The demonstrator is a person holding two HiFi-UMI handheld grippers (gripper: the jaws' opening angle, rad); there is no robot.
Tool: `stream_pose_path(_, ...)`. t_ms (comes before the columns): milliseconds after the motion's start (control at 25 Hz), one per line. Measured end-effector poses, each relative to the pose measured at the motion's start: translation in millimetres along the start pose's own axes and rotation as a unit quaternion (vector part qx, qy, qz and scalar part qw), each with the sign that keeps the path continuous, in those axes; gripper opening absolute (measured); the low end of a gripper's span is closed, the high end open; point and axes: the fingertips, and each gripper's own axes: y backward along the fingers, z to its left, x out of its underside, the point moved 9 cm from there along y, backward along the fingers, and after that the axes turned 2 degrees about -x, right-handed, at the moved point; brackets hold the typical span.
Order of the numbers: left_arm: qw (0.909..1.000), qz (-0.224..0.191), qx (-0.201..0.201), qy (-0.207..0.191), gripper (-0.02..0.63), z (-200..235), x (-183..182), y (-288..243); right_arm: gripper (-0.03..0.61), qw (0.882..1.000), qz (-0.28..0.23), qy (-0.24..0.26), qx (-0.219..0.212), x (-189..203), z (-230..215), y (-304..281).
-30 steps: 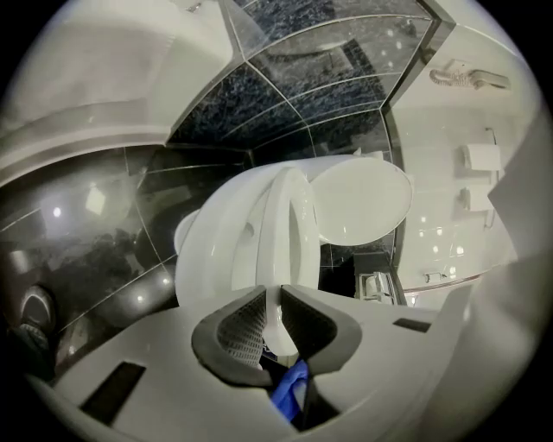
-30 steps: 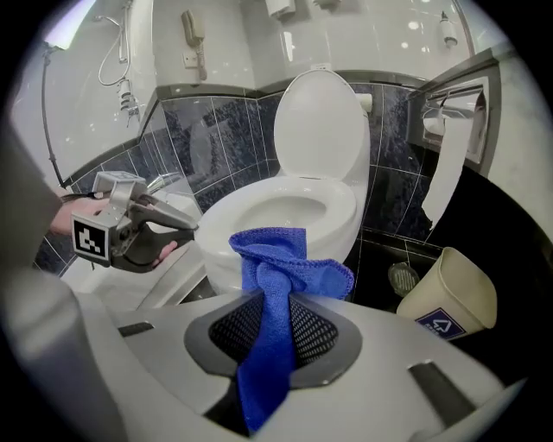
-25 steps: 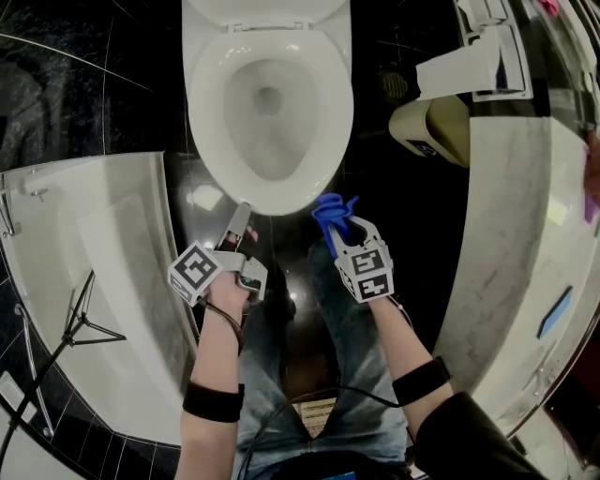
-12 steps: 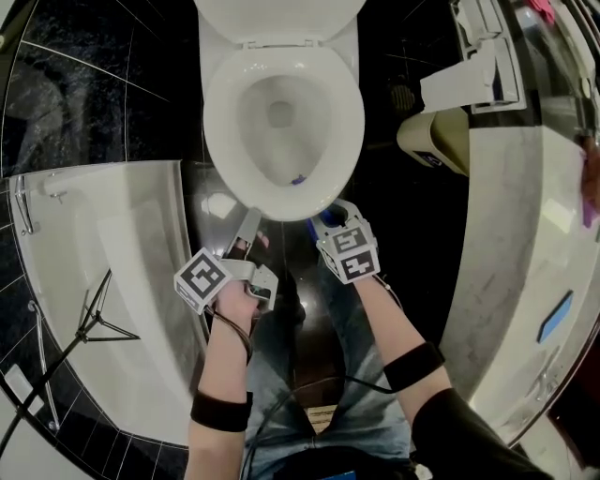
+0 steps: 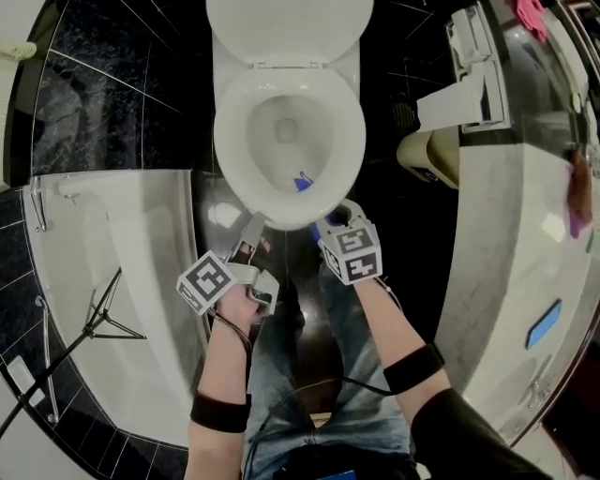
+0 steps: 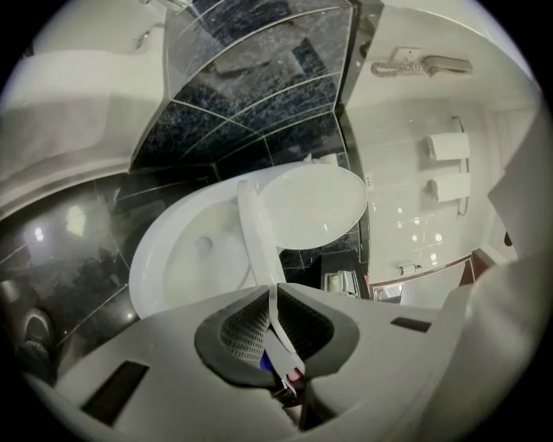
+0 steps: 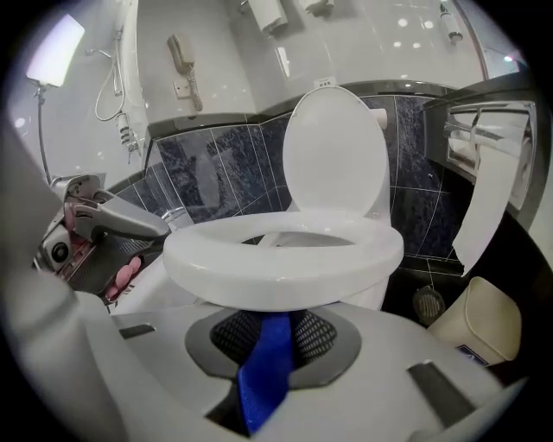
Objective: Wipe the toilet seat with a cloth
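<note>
Two tools are hanging at the front of the toilet seat (image 5: 351,141), which is lying down over the bowl while the lid (image 5: 289,26) is standing upright behind it. The right tool (image 5: 330,219) is pointing down at the seat's front right edge and is pinching a blue cloth (image 7: 264,361). Its jaws have just been closing further on that cloth, which is running as a narrow strip between the pads and up toward the seat's front. Seen from above, a small blue end of the cloth is showing at the inner edge of the seat's front, over the bowl opening. Whether the tool itself is touching the seat cannot be told. The left tool (image 5: 253,227) is hanging just beside the seat's front left edge, apart from the cloth. Its jaws have just been closing and are sitting pressed together with nothing between them. To the right of the toilet, a loose sheet of toilet paper (image 5: 452,92) is hanging from its holder above a beige bin (image 5: 439,155) that is standing on the dark floor (image 5: 412,281). A white bathtub (image 5: 122,272) is curving along the left side, and a pale surface (image 5: 525,244) is running along the right.
</note>
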Motion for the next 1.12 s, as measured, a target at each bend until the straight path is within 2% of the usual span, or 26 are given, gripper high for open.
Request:
stream_pose_path(320, 0.9984, -0.018, 0.006, -0.054, 0.001, -60.6, -32.1, 17.7, 0.094, 1.000, -0.004, -0.009, -0.002, -50.5, -2.5, 21.3)
stream_pose_path(680, 0.9955, -0.055, 0.020, -0.074, 0.000, -119.4, -53.9, 35.6, 0.094, 0.999, -0.035, 0.033, -0.010, -143.8, -19.4, 43.0)
stream_pose_path(840, 0.9925, -0.073, 0.033, -0.092, 0.000, -147.4, -62.5, 37.3, 0.094, 0.998, -0.044, 0.043, -0.012, -178.8, -28.5, 46.0)
stream_pose_path(1120, 0.9825, -0.103, 0.013, -0.155, 0.000, -182.9, -85.8, 44.0, 0.095, 0.996, -0.073, 0.053, -0.001, -230.6, -51.2, 43.0)
